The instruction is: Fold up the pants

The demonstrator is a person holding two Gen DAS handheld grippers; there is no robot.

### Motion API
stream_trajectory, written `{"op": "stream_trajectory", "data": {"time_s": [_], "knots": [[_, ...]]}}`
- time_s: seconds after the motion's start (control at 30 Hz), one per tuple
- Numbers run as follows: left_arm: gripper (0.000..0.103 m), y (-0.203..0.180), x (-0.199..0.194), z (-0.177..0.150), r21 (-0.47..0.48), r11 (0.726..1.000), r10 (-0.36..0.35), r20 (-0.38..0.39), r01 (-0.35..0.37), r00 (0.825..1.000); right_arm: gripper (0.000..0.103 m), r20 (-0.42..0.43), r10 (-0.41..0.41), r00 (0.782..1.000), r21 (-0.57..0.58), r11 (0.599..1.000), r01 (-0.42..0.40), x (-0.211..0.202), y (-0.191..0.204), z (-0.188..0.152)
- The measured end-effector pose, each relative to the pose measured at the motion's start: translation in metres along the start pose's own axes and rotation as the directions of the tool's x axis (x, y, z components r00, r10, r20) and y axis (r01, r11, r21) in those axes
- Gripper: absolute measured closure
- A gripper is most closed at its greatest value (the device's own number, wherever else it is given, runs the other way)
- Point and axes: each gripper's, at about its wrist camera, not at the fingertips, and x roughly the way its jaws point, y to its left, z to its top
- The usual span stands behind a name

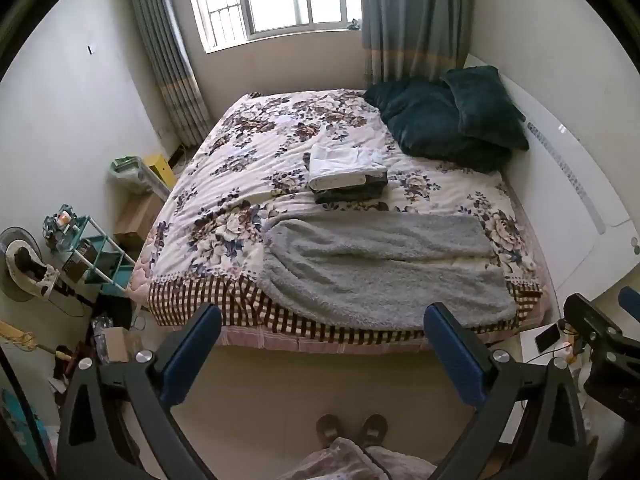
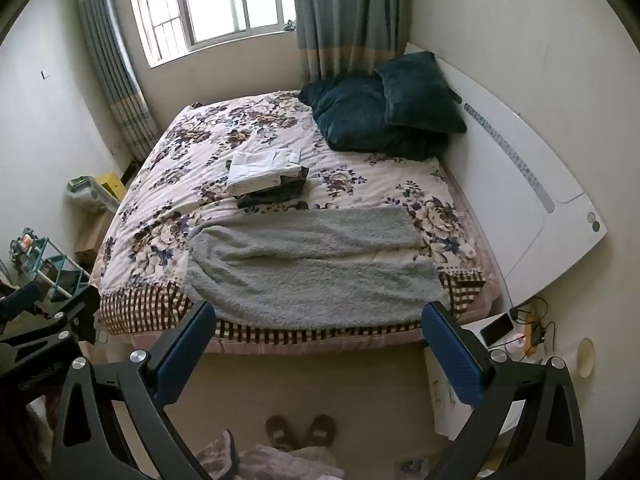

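- My left tongs (image 1: 322,318) stood with their blue-padded jaws wide apart and nothing between them, held above the floor just short of the near edge of the bed.
- My right tongs (image 2: 318,316) were the same: jaws spread, empty, level with the left pair.
- Beyond both lay the fluffy grey fleece pants (image 1: 380,268), spread flat across the near part of the flower-printed quilt (image 1: 248,160), waist to the left, two legs running right, the lower edge draped over the brown checked border.
- Farther in sat a stack of folded clothes (image 1: 346,174), white on dark, well apart from the pants; dark teal pillows (image 1: 448,124) were at the far right.
- I judged no fold had begun: the next move called for reaching down to pinch one leg and lay it over the other.
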Motion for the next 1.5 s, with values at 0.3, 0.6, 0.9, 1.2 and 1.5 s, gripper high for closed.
{"op": "stream_trajectory", "data": {"time_s": [0.3,0.6,0.9,1.2,1.5], "knots": [[0.0,-0.006,-0.003,0.004,-0.002,1.0,-0.003,0.018,0.003,1.0,0.0,0.009,0.0,1.0,-0.002,1.0,0.0,-0.003,0.003,0.001],[0.0,-0.001,-0.009,0.015,0.018,1.0,0.005,0.023,-0.006,1.0,0.0,0.008,0.002,1.0,-0.004,1.0,-0.002,-0.004,0.01,0.001],[0.0,-0.002,-0.009,0.019,0.022,1.0,0.005,0.029,-0.006,1.0,0.0,0.007,0.004,1.0,-0.005,1.0,-0.004,-0.006,0.011,0.003],[0.0,-0.006,-0.009,0.021,0.021,1.0,0.007,0.033,-0.008,0.999,0.0,0.008,0.006,1.0,-0.006,1.0,-0.006,-0.007,0.01,0.005],[0.0,-0.006,-0.011,0.02,0.019,1.0,0.007,0.036,-0.007,0.999,0.0,0.008,0.007,1.0,-0.006,1.0,-0.007,-0.007,0.01,0.005]]}}
